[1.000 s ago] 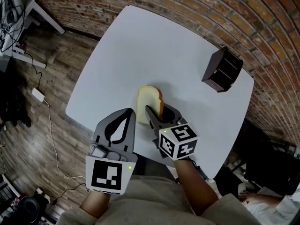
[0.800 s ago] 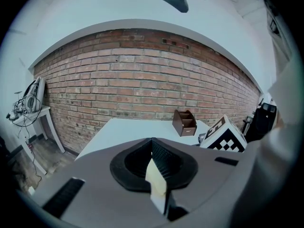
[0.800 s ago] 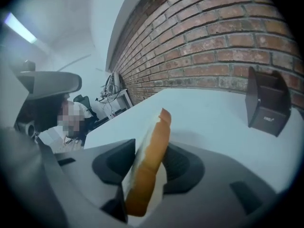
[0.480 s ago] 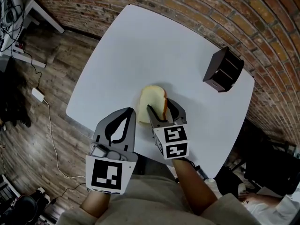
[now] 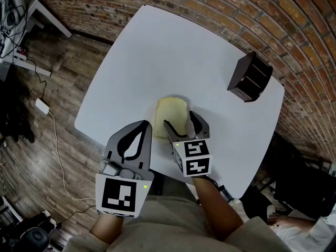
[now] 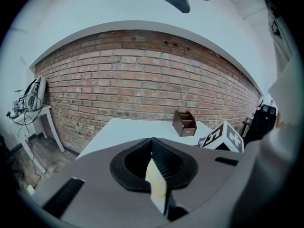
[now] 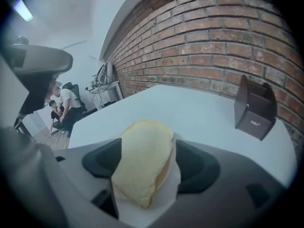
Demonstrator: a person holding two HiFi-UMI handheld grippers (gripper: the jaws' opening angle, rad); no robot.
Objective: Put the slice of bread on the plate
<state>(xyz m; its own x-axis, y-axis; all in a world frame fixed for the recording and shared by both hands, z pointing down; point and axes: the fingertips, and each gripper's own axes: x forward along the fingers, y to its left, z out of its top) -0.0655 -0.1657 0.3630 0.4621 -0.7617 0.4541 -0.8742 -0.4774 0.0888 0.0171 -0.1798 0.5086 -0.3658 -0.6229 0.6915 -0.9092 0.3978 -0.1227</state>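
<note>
step: letting bread go | my right gripper jaws opening, bread between them | my left gripper pressed shut | next: back straight out, no plate in sight

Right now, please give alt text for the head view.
A slice of bread lies on a white table between the opening jaws of the right claw. The left claw is shut beside it; a dark box stands beyond.

The slice of bread lies between the right gripper's opening jaws and blocks the way straight ahead. Past it, the table is open. A brown box stands well off, ahead and to the right. The left gripper crowds its left side.
</note>
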